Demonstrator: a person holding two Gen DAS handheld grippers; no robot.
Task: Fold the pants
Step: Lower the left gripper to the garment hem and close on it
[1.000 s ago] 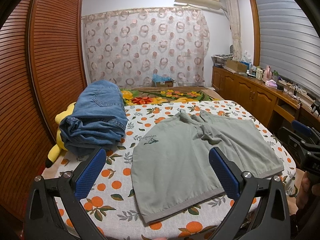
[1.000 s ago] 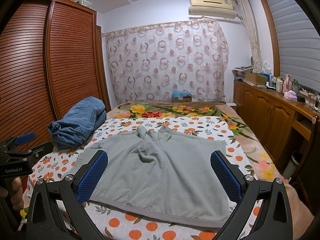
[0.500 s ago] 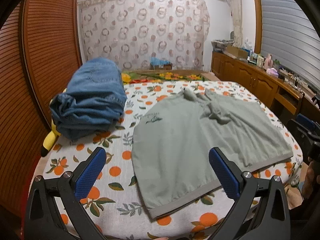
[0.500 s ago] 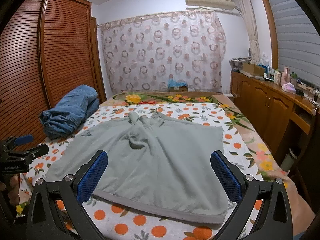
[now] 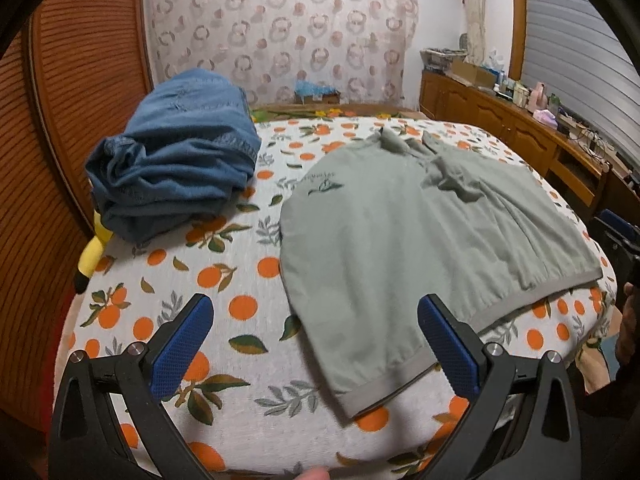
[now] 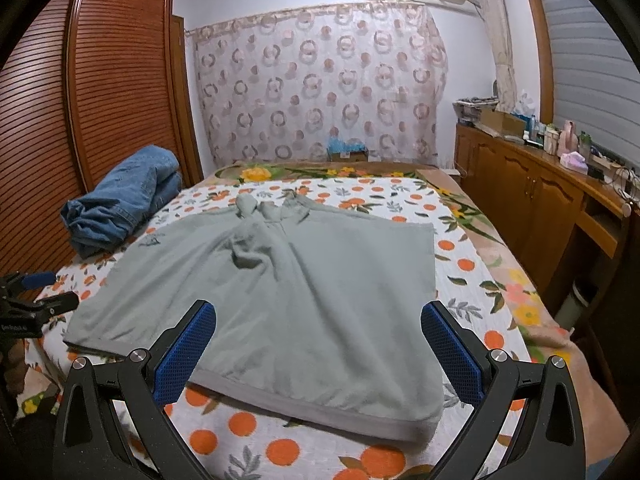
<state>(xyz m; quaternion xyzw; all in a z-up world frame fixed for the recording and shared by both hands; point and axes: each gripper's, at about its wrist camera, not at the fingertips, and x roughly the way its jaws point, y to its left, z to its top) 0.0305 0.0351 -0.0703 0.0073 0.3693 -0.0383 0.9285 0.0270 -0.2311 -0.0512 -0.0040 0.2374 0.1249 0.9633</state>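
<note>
Two grippers hover low over the bed's near edge, both aimed toward twelve o'clock, jaws wide and holding nothing. The left gripper (image 5: 316,344) has its blue pads on either side of the near left corner of the pants (image 5: 420,240). The right gripper (image 6: 318,348) spans the pants' (image 6: 288,280) near hem. Grey-green and spread flat on the orange-print sheet (image 5: 224,280), the pants lie with the wide hem at six o'clock and the bunched end at twelve. Folded jeans (image 5: 176,160) sit at ten o'clock, apart from them.
</note>
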